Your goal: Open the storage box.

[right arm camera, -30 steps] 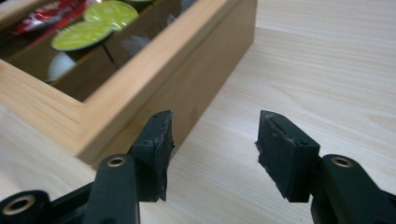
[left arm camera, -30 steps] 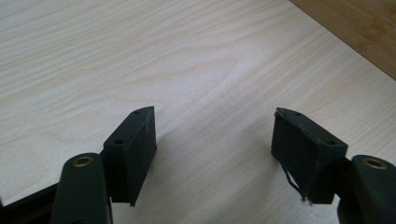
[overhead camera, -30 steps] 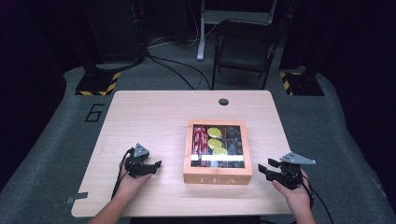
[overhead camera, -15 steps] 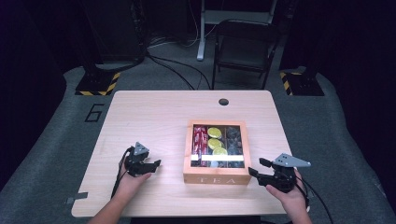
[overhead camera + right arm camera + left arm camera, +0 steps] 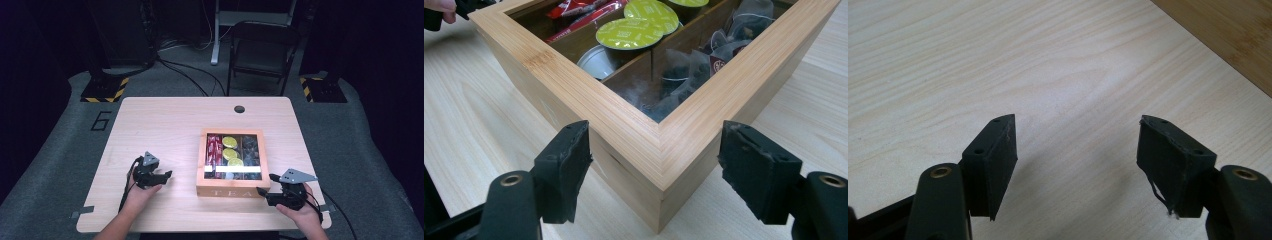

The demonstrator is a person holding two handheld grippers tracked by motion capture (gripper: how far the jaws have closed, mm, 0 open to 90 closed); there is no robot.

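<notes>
As our right tongs (image 5: 655,170) have just been opening while nearing, their jaws now straddle the tea box's (image 5: 659,145) corner ungripped; left tongs (image 5: 1075,165) wait wide, empty

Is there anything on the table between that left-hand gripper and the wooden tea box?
No. In the high view, only bare table lies between the left gripper and the wooden tea box. The left gripper view shows the same plain wood ahead of its open jaws.
</notes>
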